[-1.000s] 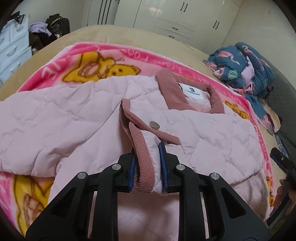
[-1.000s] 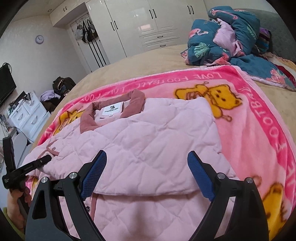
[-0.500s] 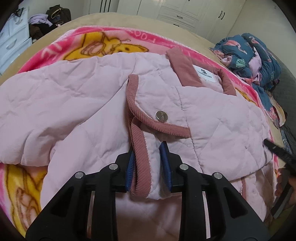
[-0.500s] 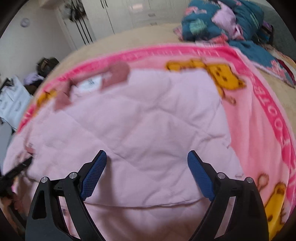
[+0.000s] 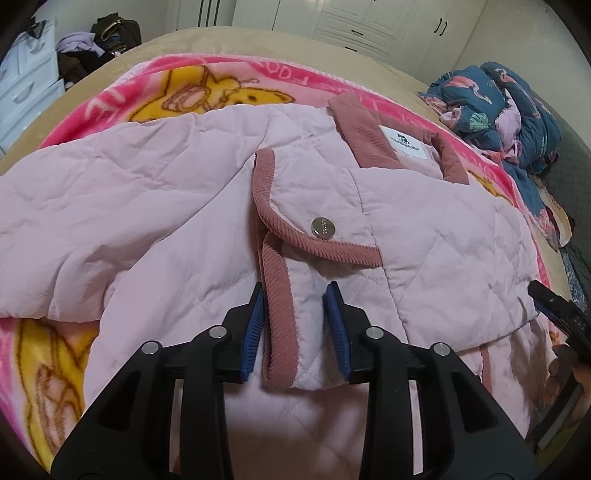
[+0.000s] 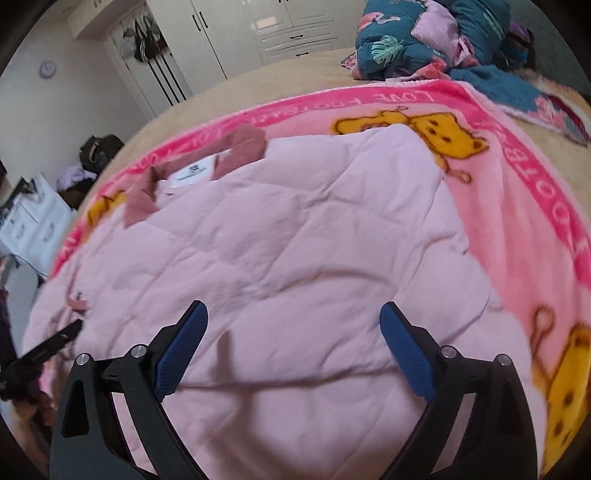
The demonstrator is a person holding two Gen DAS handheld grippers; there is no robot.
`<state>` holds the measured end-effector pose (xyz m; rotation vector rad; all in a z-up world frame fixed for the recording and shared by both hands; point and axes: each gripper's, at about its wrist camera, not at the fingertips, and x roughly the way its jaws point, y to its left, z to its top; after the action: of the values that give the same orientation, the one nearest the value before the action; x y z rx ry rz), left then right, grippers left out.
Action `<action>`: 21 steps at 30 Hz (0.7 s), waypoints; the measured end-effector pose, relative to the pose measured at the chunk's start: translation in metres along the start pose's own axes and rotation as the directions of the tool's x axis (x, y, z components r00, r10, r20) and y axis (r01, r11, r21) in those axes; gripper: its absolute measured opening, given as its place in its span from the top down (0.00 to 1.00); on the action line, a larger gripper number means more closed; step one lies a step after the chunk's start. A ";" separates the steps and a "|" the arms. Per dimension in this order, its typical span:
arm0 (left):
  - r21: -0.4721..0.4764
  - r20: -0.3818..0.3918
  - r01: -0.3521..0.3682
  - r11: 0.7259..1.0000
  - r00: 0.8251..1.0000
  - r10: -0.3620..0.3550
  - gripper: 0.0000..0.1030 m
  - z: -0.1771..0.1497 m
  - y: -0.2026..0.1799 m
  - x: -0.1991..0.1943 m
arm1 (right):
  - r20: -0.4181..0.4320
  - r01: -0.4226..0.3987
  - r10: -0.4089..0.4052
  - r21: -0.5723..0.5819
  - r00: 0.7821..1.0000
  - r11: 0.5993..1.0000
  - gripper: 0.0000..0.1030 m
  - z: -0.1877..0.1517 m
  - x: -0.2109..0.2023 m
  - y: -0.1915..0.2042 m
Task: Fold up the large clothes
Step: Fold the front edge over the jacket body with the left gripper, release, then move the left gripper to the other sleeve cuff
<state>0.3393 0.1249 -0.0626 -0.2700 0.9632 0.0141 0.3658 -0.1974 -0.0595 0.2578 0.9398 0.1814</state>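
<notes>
A pale pink quilted jacket (image 5: 436,236) with dusty-rose corduroy trim lies on a pink bear-print blanket (image 5: 221,92). Its sleeve cuff (image 5: 291,332), with a silver snap button (image 5: 323,226), lies folded across the jacket's body. My left gripper (image 5: 295,325) is open, its blue pads on either side of the cuff and apart from it. In the right wrist view the jacket (image 6: 295,258) fills the middle, collar and white label (image 6: 192,173) at the far left. My right gripper (image 6: 291,350) is wide open and empty just above the jacket's folded right side.
The blanket (image 6: 517,221) covers a tan bed (image 5: 221,40). A heap of dark blue flamingo-print bedding (image 5: 509,107) lies at the far right. White wardrobes (image 6: 258,33) stand behind. A white drawer unit (image 5: 26,81) and bags stand left of the bed.
My left gripper has opened and let go of the sleeve cuff, which now lies flat on the jacket. My right gripper has moved down closer to the jacket, still open.
</notes>
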 end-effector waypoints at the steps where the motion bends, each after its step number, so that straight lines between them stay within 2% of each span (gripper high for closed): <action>1: 0.000 -0.001 -0.005 1.000 1.000 0.005 0.67 -0.001 0.000 -0.002 | 0.003 -0.007 0.007 -0.001 1.000 1.000 0.09 -0.003 -0.003 0.003; 3: -0.001 -0.003 -0.001 1.000 1.000 0.001 0.60 0.000 -0.001 -0.006 | 0.008 -0.011 0.011 -0.008 1.000 1.000 0.08 -0.006 -0.008 0.008; 8: 0.001 0.006 -0.005 1.000 1.000 0.005 0.28 0.004 -0.003 -0.020 | 0.020 -0.040 0.040 -0.007 0.999 0.999 0.07 -0.010 -0.020 0.021; 10: -0.001 0.018 -0.012 1.000 1.000 0.012 0.22 0.005 -0.003 -0.029 | 0.026 -0.050 0.050 -0.012 0.998 0.999 0.04 -0.011 -0.025 0.027; 11: -0.005 0.025 -0.022 1.000 0.999 0.022 0.12 0.005 -0.002 -0.033 | 0.031 -0.050 0.050 -0.017 0.998 0.999 0.04 -0.011 -0.028 0.031; 12: -0.011 0.030 -0.028 1.000 0.999 0.029 0.09 0.006 0.000 -0.036 | 0.036 -0.055 0.055 -0.026 0.998 0.998 0.04 -0.012 -0.030 0.035; 21: -0.091 0.046 -0.024 0.996 0.999 0.029 0.09 0.012 0.024 -0.061 | 0.045 -0.105 0.109 -0.082 0.993 0.991 0.04 -0.014 -0.044 0.075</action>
<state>0.3112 0.1576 -0.0122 -0.3386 0.9198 0.0881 0.3263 -0.1358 -0.0116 0.2382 0.8683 0.3096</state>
